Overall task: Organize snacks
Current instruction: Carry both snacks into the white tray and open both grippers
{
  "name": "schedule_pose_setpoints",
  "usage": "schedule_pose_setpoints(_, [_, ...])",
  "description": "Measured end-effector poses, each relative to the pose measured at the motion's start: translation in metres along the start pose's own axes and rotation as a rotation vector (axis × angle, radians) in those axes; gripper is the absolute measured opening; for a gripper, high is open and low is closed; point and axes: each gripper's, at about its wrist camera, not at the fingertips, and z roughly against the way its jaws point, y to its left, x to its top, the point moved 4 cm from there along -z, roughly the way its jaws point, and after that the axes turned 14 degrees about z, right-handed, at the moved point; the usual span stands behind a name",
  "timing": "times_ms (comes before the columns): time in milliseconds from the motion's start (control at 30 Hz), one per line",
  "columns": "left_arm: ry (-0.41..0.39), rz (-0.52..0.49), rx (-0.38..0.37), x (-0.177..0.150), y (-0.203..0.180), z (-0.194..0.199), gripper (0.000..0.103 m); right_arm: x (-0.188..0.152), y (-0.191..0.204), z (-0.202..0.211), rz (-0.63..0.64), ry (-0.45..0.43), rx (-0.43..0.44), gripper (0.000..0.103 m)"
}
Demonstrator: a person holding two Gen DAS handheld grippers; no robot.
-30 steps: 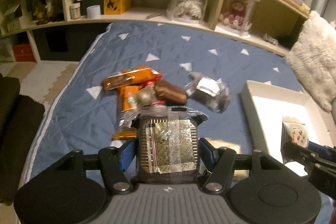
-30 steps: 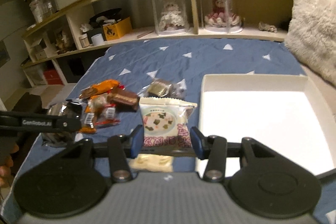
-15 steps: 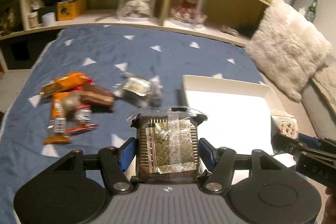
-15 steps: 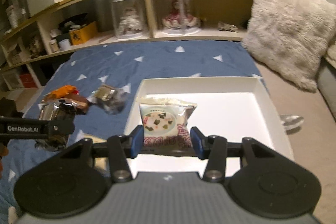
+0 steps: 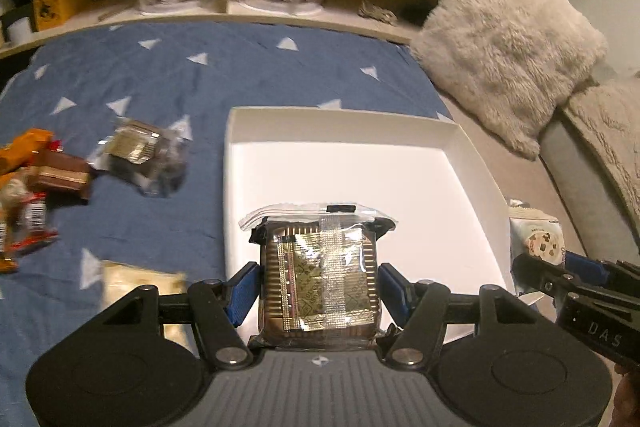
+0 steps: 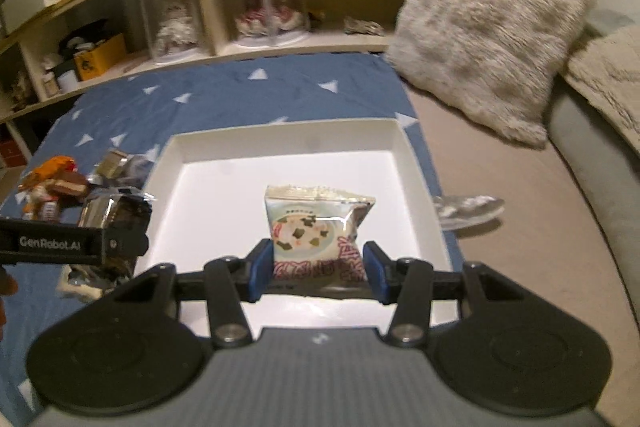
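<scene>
Clearly light and crushable, the gold-foil biscuit pack (image 5: 320, 279) sits pinched across its sides in the left gripper (image 5: 318, 293) over the white tray (image 5: 472, 155); the right gripper (image 6: 318, 269) clamps a slippery cookie packet (image 6: 316, 231) there too, loose snacks (image 5: 60, 175) lying left.

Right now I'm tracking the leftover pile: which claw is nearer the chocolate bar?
Left. The left claw holds its snack beside the chocolate bar; the right claw is across the white tray.
</scene>
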Motion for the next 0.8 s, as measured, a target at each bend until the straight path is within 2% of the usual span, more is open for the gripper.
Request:
schedule_pose_setpoints(233, [0.059, -0.016, -0.006, -0.008, -0.026, -0.036, 0.065, -0.010, -0.024, -0.022, -0.038, 0.041, -0.002, 0.055])
schedule_pose_setpoints(433, [0.100, -0.004, -0.011, -0.012, -0.031, -0.063, 0.065, -0.012, -0.032, -0.046, -0.056, 0.077, 0.010, 0.056])
schedule_pose_setpoints(700, [0.077, 0.017, -0.010, 0.004, -0.030, -0.080, 0.066, -0.001, -0.042, -0.063, -0.092, 0.072, 0.016, 0.056])
schedule_pose_setpoints(767, [0.075, 0.001, 0.001, 0.007, -0.033, -0.082, 0.069, 0.002, -0.044, -0.065, -0.096, 0.065, 0.017, 0.058])
schedule_pose_setpoints(800, [0.073, -0.009, 0.007, 0.007, -0.034, -0.083, 0.079, 0.004, -0.045, -0.066, -0.097, 0.061, 0.019, 0.065])
